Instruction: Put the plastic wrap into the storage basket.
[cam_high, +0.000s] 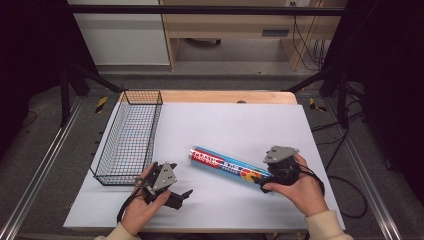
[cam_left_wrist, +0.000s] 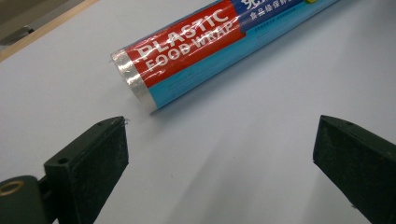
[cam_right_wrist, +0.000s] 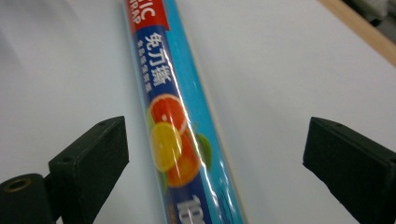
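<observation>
While lying flat, wrap roll sits between open right tool jaws.

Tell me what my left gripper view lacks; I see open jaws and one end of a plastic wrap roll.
Observer: The right gripper sits at the other end of the plastic wrap roll, jaws open on either side of it, not pressing.
Operator: Say what else is on the table.
Observer: A black wire basket stands at the table's left edge, beyond the left gripper.
Operator: Report what is in it.
Observer: Nothing that I can see from the high view.
</observation>
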